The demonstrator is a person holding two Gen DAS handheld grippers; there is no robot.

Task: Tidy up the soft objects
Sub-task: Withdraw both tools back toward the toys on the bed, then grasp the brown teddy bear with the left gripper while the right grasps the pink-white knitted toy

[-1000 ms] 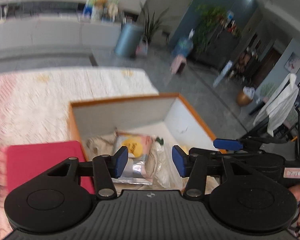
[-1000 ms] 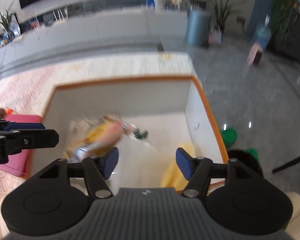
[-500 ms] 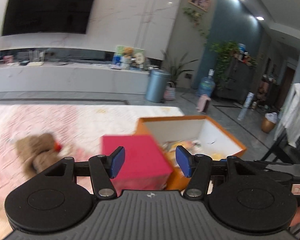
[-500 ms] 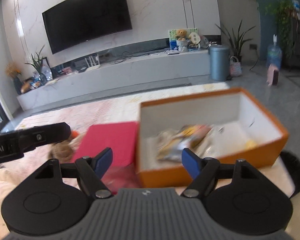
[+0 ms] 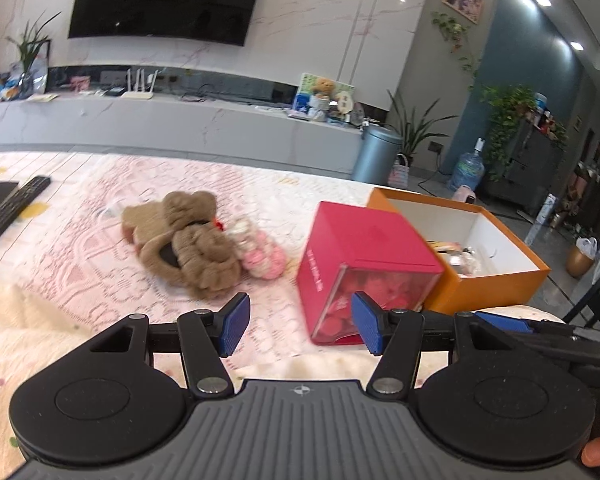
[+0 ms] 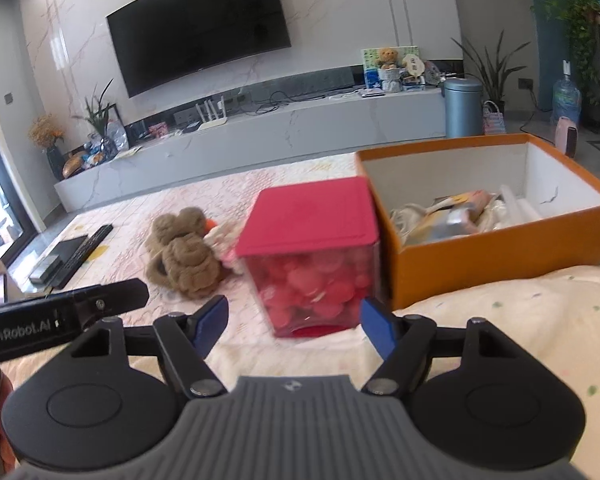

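Observation:
A brown plush toy (image 5: 188, 240) (image 6: 184, 256) lies on the pink lace cloth, and a small pink-and-white knitted piece (image 5: 260, 252) (image 6: 220, 240) touches its right side. To their right stands a red-lidded clear box (image 5: 360, 256) (image 6: 312, 240) full of pink balls. Beside that is an open orange box (image 5: 488, 284) (image 6: 480, 256) holding packets (image 6: 448, 216). My left gripper (image 5: 300, 322) is open and empty, short of the toys. My right gripper (image 6: 294, 320) faces the red box; its jaws are closing a little with nothing between them.
A black remote (image 5: 16, 204) (image 6: 84, 252) and a dark flat device lie at the cloth's far left. A cream blanket (image 6: 520, 320) covers the near edge. Behind the bed are a grey TV bench, a bin and plants.
Both grippers drew back from above the orange box and swung left. The red box, the plush toy and the knitted piece came into view. Both jaws stand slightly wider.

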